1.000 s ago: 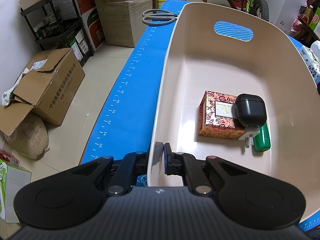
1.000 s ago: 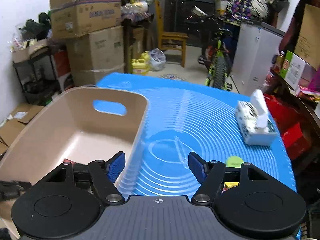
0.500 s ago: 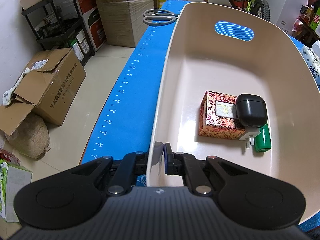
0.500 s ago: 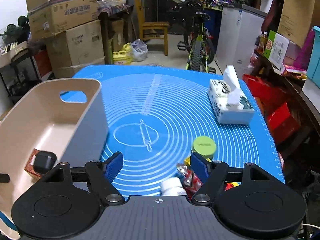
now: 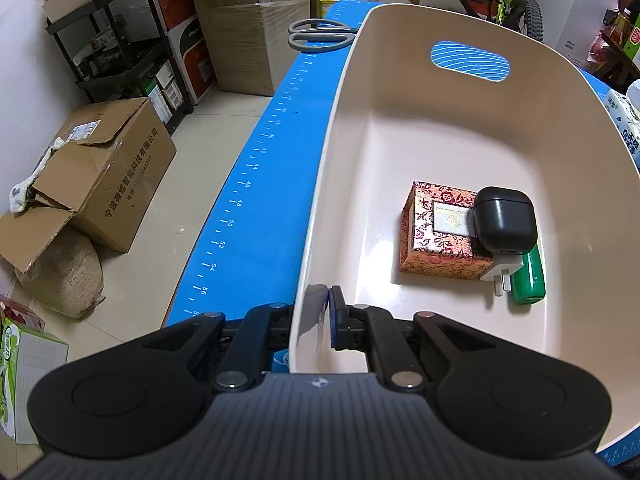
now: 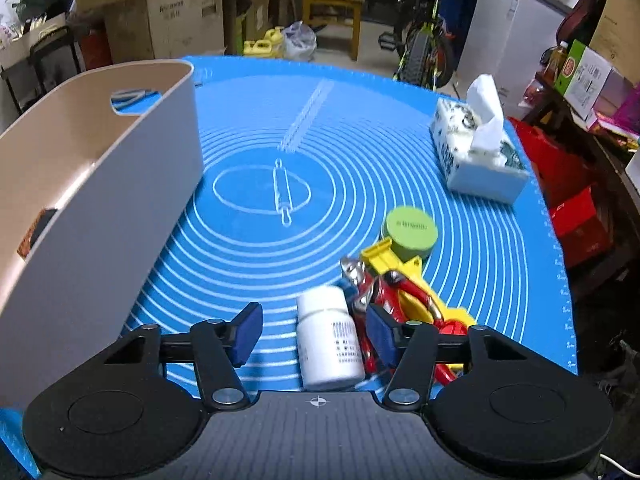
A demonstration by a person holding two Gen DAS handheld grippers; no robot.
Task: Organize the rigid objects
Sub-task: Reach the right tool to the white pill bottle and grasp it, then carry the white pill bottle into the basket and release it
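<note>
One beige bin (image 5: 460,128) holds four things: a patterned box (image 5: 436,236), a black case (image 5: 504,224), a white plug (image 5: 500,274), a green cylinder (image 5: 530,276); its far half lies bare; the left gripper (image 5: 320,312) is clamped on the near rim, tilted down; the right gripper (image 6: 314,328), jaws closing, straddles one white bottle (image 6: 328,340) lying on the blue mat (image 6: 256,168) beside a toy (image 6: 400,288) and a green-lidded jar (image 6: 410,232); pads not yet pressing.
</note>
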